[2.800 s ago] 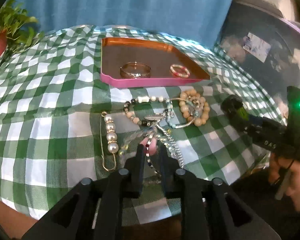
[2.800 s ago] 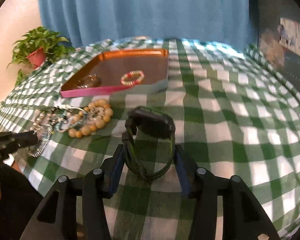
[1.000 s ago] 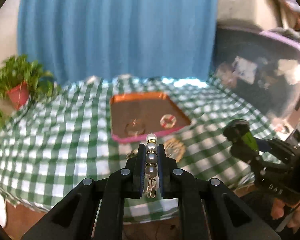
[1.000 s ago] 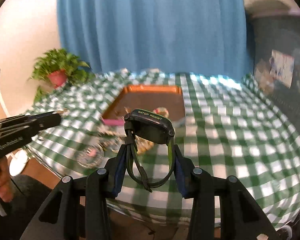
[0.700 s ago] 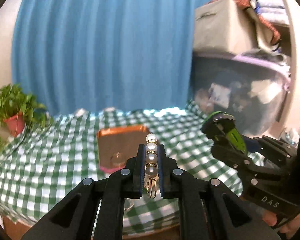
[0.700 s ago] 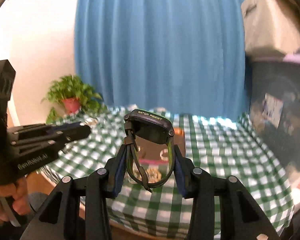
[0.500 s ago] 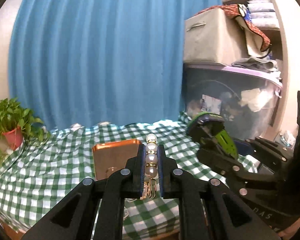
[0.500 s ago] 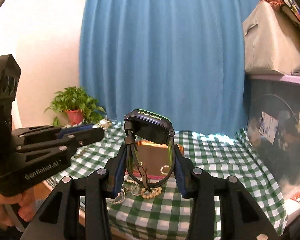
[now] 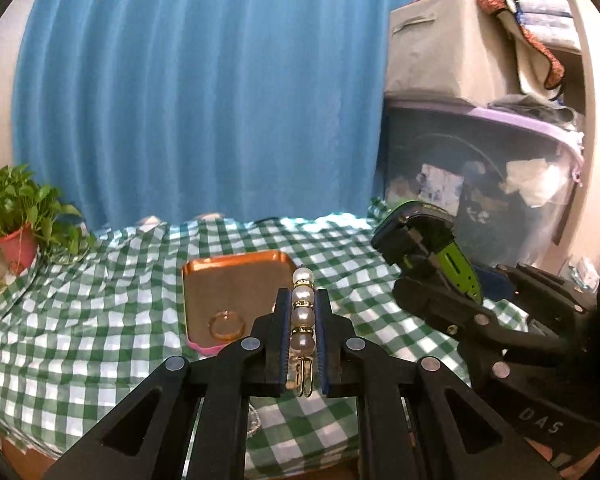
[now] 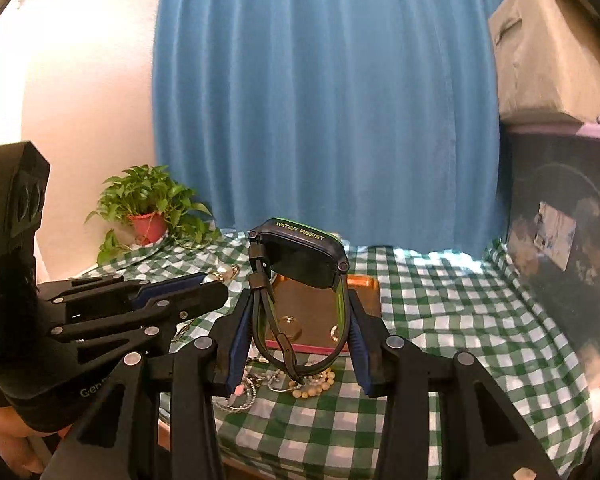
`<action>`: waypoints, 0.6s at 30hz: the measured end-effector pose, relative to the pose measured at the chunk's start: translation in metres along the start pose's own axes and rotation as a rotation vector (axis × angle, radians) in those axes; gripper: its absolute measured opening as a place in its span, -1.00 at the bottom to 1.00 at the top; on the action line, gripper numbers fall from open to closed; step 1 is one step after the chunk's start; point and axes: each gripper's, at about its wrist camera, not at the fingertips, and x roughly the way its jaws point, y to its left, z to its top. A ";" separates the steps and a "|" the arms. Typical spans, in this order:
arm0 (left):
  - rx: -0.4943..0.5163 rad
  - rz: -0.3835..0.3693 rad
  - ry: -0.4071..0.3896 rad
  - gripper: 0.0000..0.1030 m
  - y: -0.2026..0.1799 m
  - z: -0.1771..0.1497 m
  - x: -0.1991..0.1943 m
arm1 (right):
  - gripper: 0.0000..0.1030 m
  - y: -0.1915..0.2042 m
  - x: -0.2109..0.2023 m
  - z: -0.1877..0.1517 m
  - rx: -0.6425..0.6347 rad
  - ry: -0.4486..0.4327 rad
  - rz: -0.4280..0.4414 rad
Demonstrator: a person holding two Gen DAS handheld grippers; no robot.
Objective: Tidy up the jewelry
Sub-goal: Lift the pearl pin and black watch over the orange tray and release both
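My left gripper [image 9: 303, 300] is shut on a gold pin with pearl beads [image 9: 303, 320], held upright high above the table. My right gripper [image 10: 300, 312] is shut on a black and green digital watch [image 10: 300, 260], its strap hanging between the fingers. The orange tray with a pink rim [image 9: 232, 296] lies on the green checked cloth [image 9: 80, 320] and holds a gold bangle [image 9: 227, 325]. In the right wrist view the tray [image 10: 312, 312] shows behind the watch. A pile of beaded bracelets and chains [image 10: 284, 384] lies in front of the tray. Each gripper shows in the other's view.
A potted plant [image 9: 16, 216] stands at the table's far left. A blue curtain [image 9: 200, 92] hangs behind the table. Dark storage bins and boxes [image 9: 472, 184] stand to the right.
Both grippers have risen and pulled back from the table, each holding its piece. The left one picked the pearl pin off the cloth; the table now looks smaller and farther.
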 end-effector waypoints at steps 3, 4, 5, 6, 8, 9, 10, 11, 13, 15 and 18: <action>-0.011 0.008 0.027 -0.77 0.010 -0.005 0.024 | -0.23 -0.005 0.020 -0.007 0.014 0.028 -0.008; -0.013 0.010 0.037 -0.77 0.014 -0.007 0.031 | -0.23 -0.006 0.027 -0.010 0.020 0.038 -0.008; -0.016 0.013 0.045 -0.77 0.017 -0.009 0.038 | -0.23 -0.008 0.033 -0.013 0.024 0.049 -0.010; -0.019 0.014 0.056 -0.77 0.021 -0.010 0.045 | -0.23 -0.009 0.042 -0.017 0.028 0.063 -0.015; -0.023 0.012 0.078 -0.77 0.029 -0.013 0.064 | -0.23 -0.015 0.060 -0.024 0.043 0.090 -0.019; -0.021 0.014 0.085 -0.77 0.032 -0.014 0.071 | -0.23 -0.018 0.069 -0.027 0.051 0.103 -0.019; -0.010 0.016 0.090 -0.77 0.036 -0.013 0.082 | -0.23 -0.020 0.077 -0.028 0.056 0.111 -0.023; 0.002 0.018 0.087 -0.77 0.040 -0.010 0.089 | -0.23 -0.023 0.086 -0.029 0.063 0.119 -0.025; 0.023 0.019 0.065 -0.77 0.049 0.002 0.104 | -0.23 -0.033 0.105 -0.028 0.081 0.137 -0.026; 0.023 0.019 0.040 -0.77 0.060 0.016 0.112 | -0.23 -0.043 0.121 -0.020 0.095 0.139 -0.026; -0.017 0.015 0.007 -0.77 0.081 0.041 0.128 | -0.24 -0.055 0.143 -0.002 0.077 0.117 -0.037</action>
